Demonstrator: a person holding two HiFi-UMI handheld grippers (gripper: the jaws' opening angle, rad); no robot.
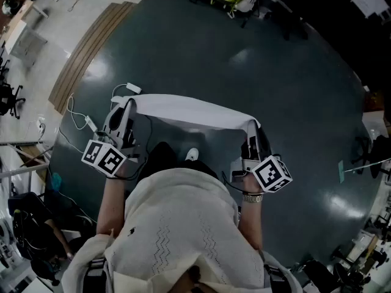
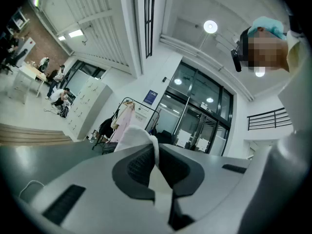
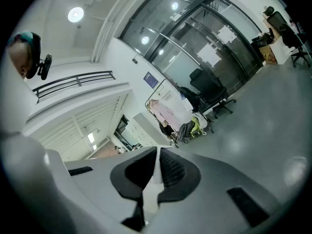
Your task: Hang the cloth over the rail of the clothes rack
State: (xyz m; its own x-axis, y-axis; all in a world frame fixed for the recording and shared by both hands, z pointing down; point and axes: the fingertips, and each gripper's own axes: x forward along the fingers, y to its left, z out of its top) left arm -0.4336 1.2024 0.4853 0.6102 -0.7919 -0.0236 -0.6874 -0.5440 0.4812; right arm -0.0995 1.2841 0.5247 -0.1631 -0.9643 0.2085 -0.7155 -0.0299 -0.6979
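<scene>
Head view shows the white cloth [image 1: 194, 111] stretched between the left gripper [image 1: 126, 106] and the right gripper [image 1: 252, 130]. Each is clamped on one end of it, above the dark floor [image 1: 275, 72]. In the left gripper view a clothes rack [image 2: 127, 112] stands well away across the hall. The carry there probably calls for firm grips and a taut, level cloth, so it meets the rail squarely.

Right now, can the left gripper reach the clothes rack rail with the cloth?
Probably not yet. The left gripper is shut on the cloth, but the clothes rack stands far off across open floor. Nothing seems to block the way; the person would have to walk closer.
</scene>
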